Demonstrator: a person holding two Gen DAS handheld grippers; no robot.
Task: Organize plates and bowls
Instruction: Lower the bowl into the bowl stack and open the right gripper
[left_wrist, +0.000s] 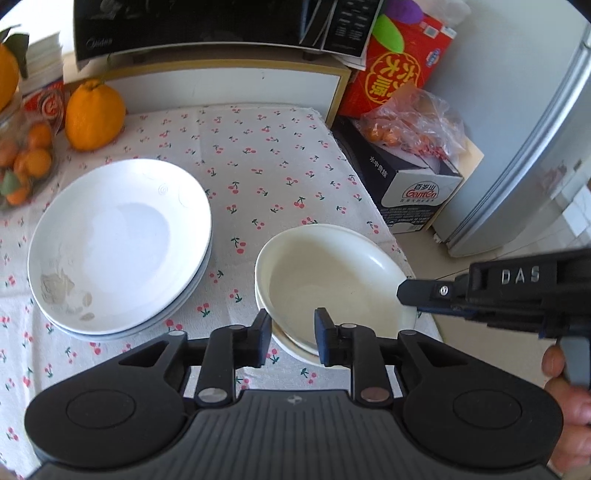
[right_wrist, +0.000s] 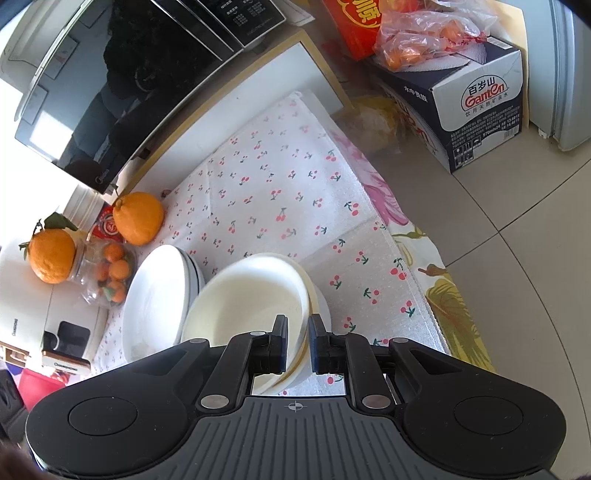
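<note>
A stack of cream bowls (left_wrist: 332, 280) stands on the cherry-print cloth (left_wrist: 258, 162), to the right of a stack of white plates (left_wrist: 118, 243). My left gripper (left_wrist: 292, 332) has its fingers on either side of the near rim of the top bowl, with a gap still showing. My right gripper (right_wrist: 298, 341) straddles the right rim of the bowl stack (right_wrist: 251, 299), its fingers close to the rim on both sides. It enters the left wrist view from the right (left_wrist: 413, 291). The plates (right_wrist: 159, 295) lie left of the bowls.
A large orange (left_wrist: 94, 114) and a jar of small oranges (left_wrist: 26, 162) sit at the back left. A microwave (left_wrist: 207, 26) stands behind on a shelf. A water carton (right_wrist: 476, 107) with a bag of oranges and a fridge (left_wrist: 535, 129) are to the right on the floor.
</note>
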